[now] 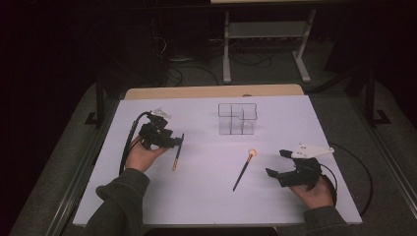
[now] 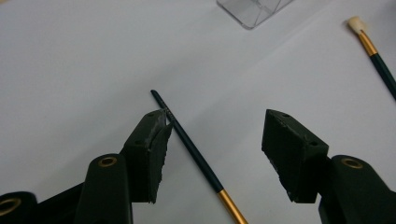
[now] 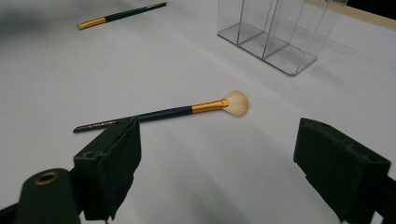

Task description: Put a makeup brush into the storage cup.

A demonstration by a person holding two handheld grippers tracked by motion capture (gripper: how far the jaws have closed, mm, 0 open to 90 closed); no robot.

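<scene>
This looks like a lab or test room set up for recording, not a home. A white board point(image 1: 206, 196) covers a wooden table top point(image 1: 211, 91) and serves as a staged work surface. Beyond the two hand-held grippers, past the far edge of the table, the room is dark, with loose cables point(image 1: 196, 71) on a grey carpeted floor point(image 1: 339, 105) and the white metal legs of a workbench frame point(image 1: 265, 44).

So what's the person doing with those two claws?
A person holds a claw in each hand over a white table. The left claw is open around the dark handle of a brush lying flat, not yet pinching it. The right claw waits open near a second brush. A clear holder stands behind.
</scene>
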